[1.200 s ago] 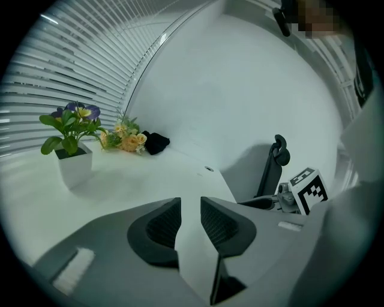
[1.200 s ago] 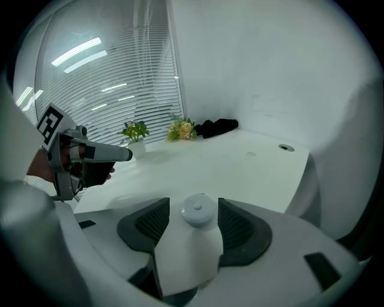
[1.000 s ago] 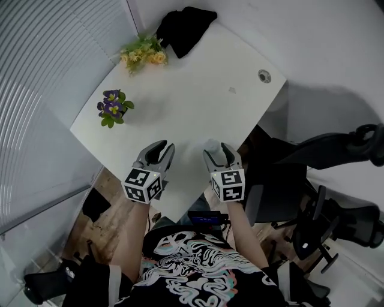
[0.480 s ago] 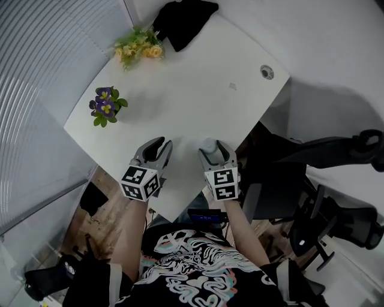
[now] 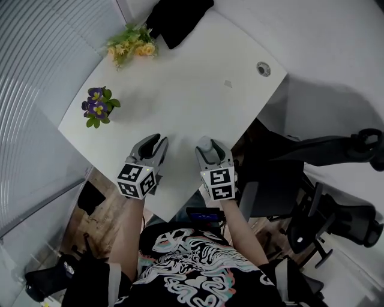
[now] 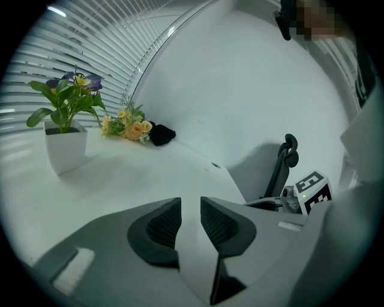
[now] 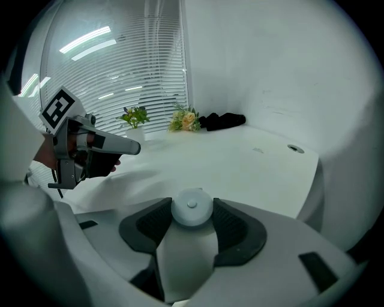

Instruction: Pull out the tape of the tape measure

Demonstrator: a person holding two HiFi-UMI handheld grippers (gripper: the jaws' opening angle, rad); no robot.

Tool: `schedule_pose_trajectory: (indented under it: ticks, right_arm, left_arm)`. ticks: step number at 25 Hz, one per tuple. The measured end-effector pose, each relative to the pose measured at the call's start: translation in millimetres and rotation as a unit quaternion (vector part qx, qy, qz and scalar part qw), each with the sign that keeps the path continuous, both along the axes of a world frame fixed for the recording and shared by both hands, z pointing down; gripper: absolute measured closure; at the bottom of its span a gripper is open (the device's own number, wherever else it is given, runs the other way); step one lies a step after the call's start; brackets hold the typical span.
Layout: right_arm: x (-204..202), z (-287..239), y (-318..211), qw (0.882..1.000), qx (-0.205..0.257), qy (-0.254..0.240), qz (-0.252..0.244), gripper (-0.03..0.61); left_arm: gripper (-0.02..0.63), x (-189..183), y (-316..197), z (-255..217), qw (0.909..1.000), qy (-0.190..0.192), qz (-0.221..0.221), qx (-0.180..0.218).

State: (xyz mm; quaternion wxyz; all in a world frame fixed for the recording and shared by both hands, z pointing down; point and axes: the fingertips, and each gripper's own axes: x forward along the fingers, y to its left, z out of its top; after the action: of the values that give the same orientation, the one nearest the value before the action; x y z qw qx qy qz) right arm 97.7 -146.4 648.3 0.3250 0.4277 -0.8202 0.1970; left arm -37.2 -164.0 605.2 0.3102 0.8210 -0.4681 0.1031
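Note:
A small round pale tape measure [image 7: 192,208] sits between the pads of my right gripper [image 7: 192,211], just over the white table's [image 5: 198,78] near edge. The jaws have just been closing and both pads now touch its sides. No tape shows pulled out. In the head view the tape measure [image 5: 205,144] peeks out between the right gripper's [image 5: 210,147] fingers. My left gripper [image 5: 155,141] hovers beside it to the left, a hand's width away. Its jaws [image 6: 191,211] stand a narrow gap apart with nothing between them.
A potted purple flower [image 5: 96,108] stands at the table's left edge, yellow flowers [image 5: 129,43] and a black cloth [image 5: 177,15] at the far end. A cable grommet [image 5: 262,69] sits near the right edge. Black office chairs [image 5: 336,150] stand to the right.
The right jaws have drawn in round the tape measure. Both grippers stay almost where they were; the head view has shifted slightly.

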Motion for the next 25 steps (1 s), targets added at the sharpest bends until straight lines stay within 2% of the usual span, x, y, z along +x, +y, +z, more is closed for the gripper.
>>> schedule_pose_trajectory:
  ticks: [12, 25]
  right_arm:
    - [0.7, -1.3, -1.2, 1.000, -0.015, -0.009, 0.001, 0.360]
    - [-11.4, -36.2, 1.5, 0.993, -0.049, -0.107, 0.001, 0.360]
  left_arm:
    - [0.514, -2.8, 2.1, -2.0, 1.0000, 0.000, -0.004, 0.000]
    - [0.514, -2.5, 4.8, -19.6, 0.9997, 0.014, 0.002, 0.021]
